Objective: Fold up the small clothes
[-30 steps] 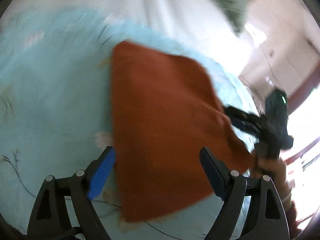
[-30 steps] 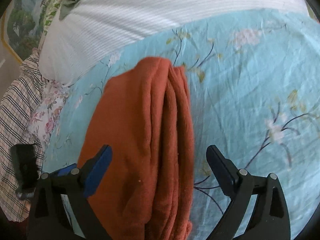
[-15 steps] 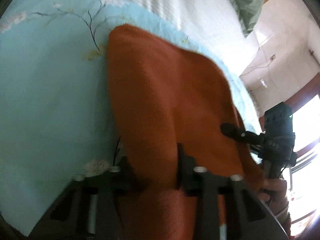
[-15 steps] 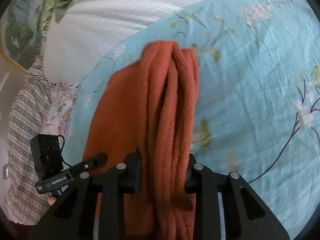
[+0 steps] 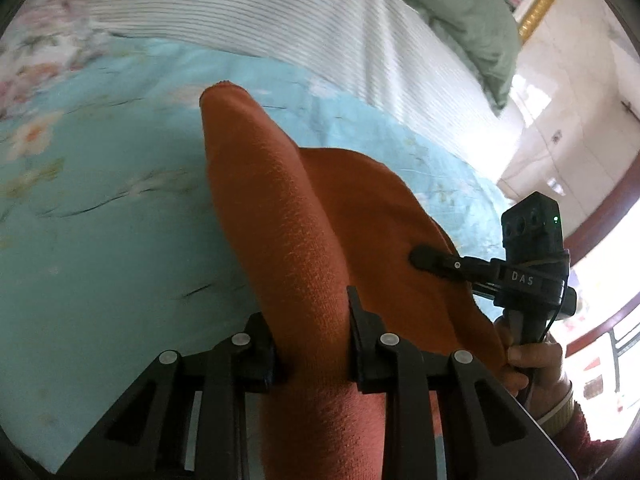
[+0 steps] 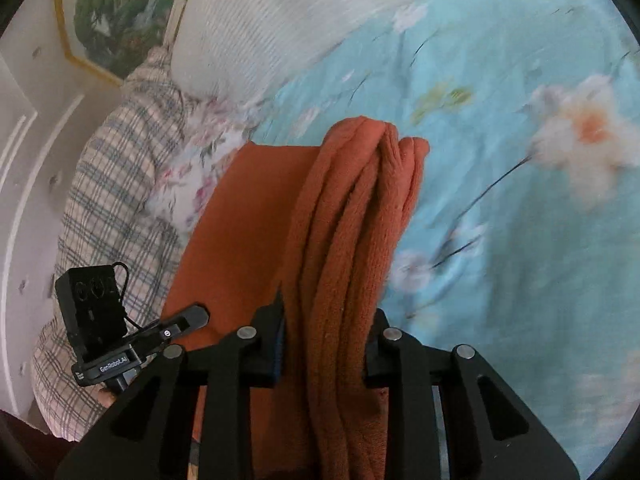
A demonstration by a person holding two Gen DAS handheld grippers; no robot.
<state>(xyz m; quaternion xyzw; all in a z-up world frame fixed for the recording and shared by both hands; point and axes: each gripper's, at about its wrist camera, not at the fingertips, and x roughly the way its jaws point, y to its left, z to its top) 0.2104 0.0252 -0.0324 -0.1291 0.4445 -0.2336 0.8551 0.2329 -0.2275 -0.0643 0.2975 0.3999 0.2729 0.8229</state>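
You're mid-fold: your left gripper (image 5: 310, 334) and right gripper (image 6: 326, 344) each pinch the orange cloth (image 5: 304, 240) bunched between their fingers. Next, lay it flat over the bed sheet (image 5: 100, 216) ahead.

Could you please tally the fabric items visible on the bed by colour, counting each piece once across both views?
Rust-orange: 1, the orange garment
Light blue floral: 1, the bedsheet
White ribbed: 1, the white blanket
Grey-green: 1, the green cloth
Plaid: 1, the checked cloth
Pink-and-white floral: 1, the floral cloth
Total: 6
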